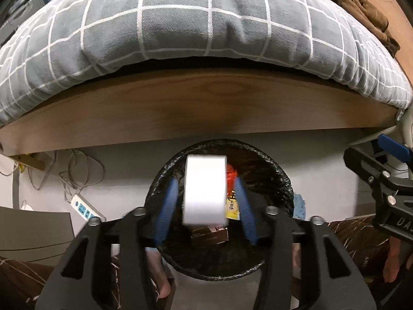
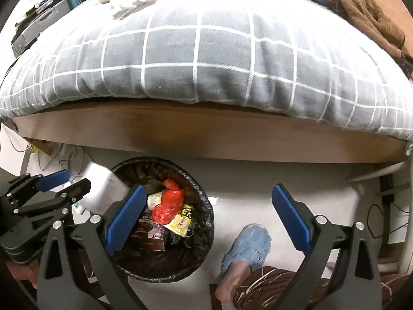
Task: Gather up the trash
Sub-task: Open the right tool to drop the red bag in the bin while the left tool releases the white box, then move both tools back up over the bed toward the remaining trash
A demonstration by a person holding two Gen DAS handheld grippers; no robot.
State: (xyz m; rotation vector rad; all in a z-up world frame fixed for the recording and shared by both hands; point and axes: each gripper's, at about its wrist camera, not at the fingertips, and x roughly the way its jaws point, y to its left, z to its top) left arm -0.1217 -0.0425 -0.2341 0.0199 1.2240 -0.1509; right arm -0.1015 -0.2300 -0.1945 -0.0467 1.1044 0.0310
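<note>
A white block [image 1: 205,190], blurred, smooth-sided, probably light foam or a paper roll, is seen between the fingers of the left gripper [image 1: 205,210], directly above the black-lined bin [image 1: 281,180]. The blue pads appear slightly clear of its sides, so whether it is gripped or released cannot be told. It is best taken across the flat flanks, gently. The right gripper [image 2: 209,219] is spread wide, empty, beside the bin.

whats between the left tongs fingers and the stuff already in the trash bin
A white box sits between the left tongs, over the black-lined bin, above the red bag and yellow wrapper. The left wrist view shows it.
</note>
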